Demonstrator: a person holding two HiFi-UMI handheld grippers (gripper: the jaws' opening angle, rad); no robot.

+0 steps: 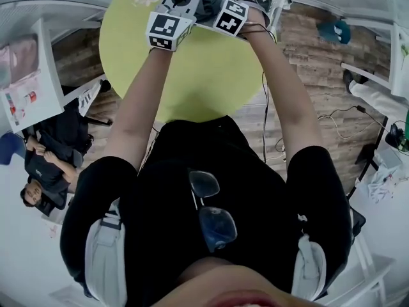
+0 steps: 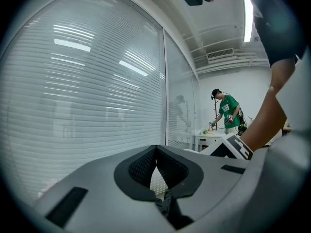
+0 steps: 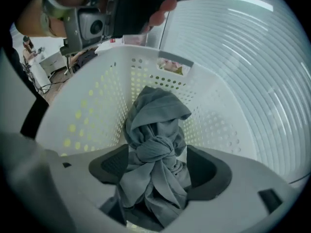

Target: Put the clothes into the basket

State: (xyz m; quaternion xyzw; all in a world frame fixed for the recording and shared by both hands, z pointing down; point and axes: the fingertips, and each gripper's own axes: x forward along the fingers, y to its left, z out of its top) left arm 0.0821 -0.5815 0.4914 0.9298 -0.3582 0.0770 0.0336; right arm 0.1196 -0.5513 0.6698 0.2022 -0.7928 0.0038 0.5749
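Looking steeply down from the head view, I am seeing both arms reaching toward the top of the frame over the round yellow-green worktop (image 1: 198,75). At the upper left of that pair, the left hand-held gripper (image 2: 155,149) is pointing roughly level at the slatted blinds (image 2: 87,91). Its jaws are sitting together with their tips meeting, and nothing is showing between them. A person in a green top (image 2: 228,111) is standing far off, at the right of the left gripper view.

Moving right, the right hand-held gripper (image 3: 158,164) is tilting steeply down into the white basket (image 3: 97,96), which is standing on the worktop at the top of the head view. Its jaws are standing wide apart. The grey garment (image 3: 155,130), bunched and knotted, is lying inside the basket and rising between the two pads, and I am not seeing them press on it.
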